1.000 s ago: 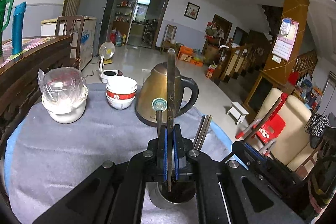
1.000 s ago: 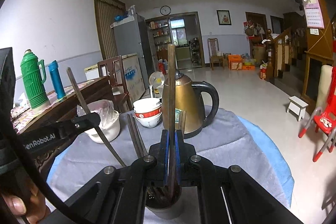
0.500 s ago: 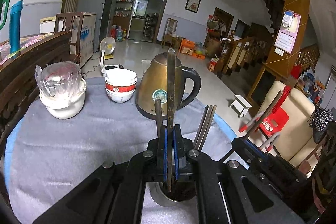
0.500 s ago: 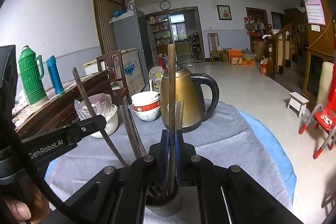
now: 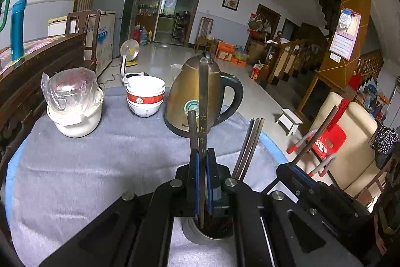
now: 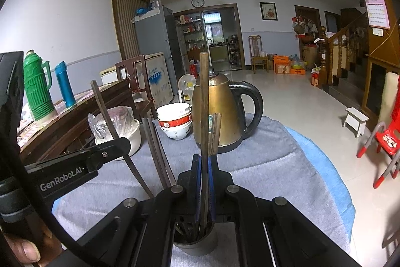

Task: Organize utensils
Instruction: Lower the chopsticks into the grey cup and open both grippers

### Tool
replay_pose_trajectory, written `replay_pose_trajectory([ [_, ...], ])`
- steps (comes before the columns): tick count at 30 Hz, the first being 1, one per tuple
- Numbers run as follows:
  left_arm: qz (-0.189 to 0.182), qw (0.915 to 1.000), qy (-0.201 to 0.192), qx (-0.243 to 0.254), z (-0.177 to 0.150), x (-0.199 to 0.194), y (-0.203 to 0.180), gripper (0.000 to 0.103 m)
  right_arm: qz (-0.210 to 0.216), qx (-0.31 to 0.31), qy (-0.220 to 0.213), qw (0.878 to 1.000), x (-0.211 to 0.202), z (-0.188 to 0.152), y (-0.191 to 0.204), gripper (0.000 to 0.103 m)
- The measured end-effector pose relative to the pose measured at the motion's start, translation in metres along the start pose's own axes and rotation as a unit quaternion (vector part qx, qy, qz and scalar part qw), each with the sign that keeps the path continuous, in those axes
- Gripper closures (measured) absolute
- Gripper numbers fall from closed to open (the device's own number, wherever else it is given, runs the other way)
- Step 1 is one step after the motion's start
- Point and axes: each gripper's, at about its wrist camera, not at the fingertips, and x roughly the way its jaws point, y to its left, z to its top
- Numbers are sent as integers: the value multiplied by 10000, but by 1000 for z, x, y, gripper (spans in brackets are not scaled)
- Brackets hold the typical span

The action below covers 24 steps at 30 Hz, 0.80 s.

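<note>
Nothing has moved: both grippers, left and right, clamp chopsticks over cup

Dark wooden chopsticks stand upright and leaning in a metal cup on the cloth-covered table.

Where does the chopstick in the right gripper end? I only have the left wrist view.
Observer: The right gripper is shut on the right chopstick, whose lower end dips into the cup.
Operator: Is the left one upright?
Observer: No. The left chopstick, clamped in the left gripper, leans with its top away from the kettle; its lower end is hidden behind the right gripper.
</note>
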Motion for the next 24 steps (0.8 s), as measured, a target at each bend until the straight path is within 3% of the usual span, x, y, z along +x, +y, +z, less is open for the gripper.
replay_pose_trajectory([
  [24,99,9997,216,-22,-5,12,5,98,49,-40,222,9997,10,-5,1,97],
])
